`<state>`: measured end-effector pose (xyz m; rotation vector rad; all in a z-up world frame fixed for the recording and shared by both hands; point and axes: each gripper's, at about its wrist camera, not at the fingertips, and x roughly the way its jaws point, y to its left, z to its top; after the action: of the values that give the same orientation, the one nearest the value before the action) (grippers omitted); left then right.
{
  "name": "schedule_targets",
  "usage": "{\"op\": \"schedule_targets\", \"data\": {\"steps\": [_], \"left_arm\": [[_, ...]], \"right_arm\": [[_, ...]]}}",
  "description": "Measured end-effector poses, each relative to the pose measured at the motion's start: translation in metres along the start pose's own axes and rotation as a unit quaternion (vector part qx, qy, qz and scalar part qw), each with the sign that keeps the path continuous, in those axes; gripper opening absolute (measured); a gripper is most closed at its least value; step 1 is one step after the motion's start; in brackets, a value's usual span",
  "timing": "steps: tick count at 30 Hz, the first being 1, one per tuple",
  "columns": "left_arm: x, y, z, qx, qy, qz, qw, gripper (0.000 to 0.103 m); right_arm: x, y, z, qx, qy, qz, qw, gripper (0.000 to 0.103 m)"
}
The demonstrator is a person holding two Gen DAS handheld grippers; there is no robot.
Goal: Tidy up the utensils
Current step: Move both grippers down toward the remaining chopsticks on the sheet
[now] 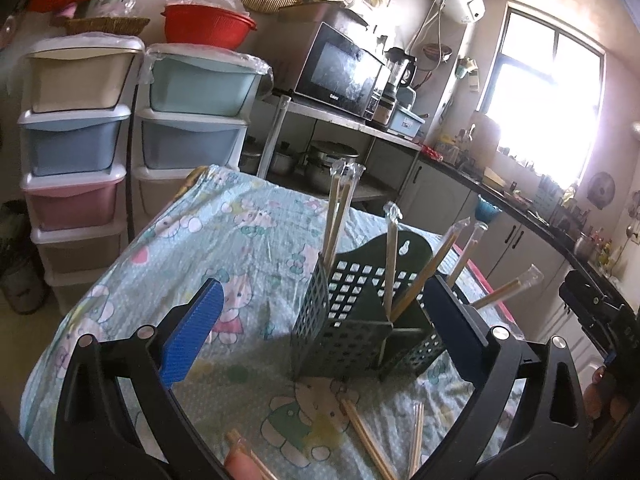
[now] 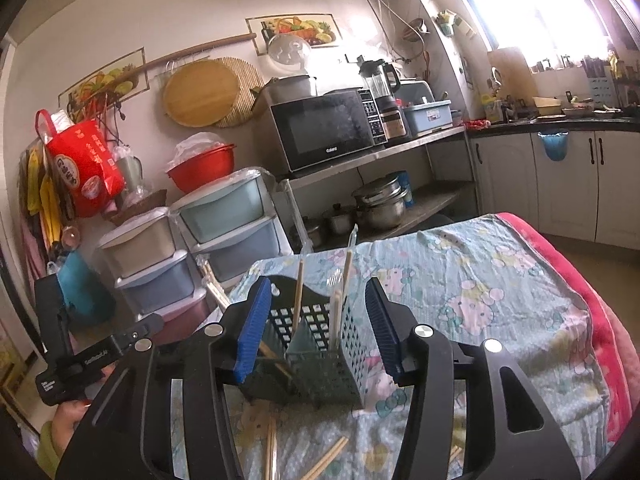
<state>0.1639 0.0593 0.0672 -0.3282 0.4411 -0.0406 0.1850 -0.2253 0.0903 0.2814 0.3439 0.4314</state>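
A dark green perforated utensil holder stands on a Hello Kitty cloth. It holds several plastic-wrapped chopstick pairs that lean out of its compartments. My left gripper is open and empty, level with the holder. Loose chopsticks lie on the cloth just below it. In the right wrist view the holder sits between the fingers of my open, empty right gripper. More loose chopsticks lie on the cloth in front of it.
Stacked pastel drawer units stand beyond the table's far left edge. A microwave sits on a metal shelf with pots under it. White cabinets run along the right. A red blanket edges the table's right side.
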Motion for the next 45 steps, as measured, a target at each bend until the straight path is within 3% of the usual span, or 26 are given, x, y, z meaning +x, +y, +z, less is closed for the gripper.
{"op": "schedule_targets", "data": {"steps": [30,45], "left_arm": [[0.009,-0.011,-0.044,0.017,0.069,-0.007,0.9975,0.092],[0.03,-0.036,-0.074,0.047,0.124,-0.027,0.9908,0.092]], "right_arm": [[-0.004,-0.031,-0.051,0.013,0.1,-0.041,0.994,0.047],[0.006,-0.06,-0.081,0.035,0.168,-0.076,0.982,0.047]]}}
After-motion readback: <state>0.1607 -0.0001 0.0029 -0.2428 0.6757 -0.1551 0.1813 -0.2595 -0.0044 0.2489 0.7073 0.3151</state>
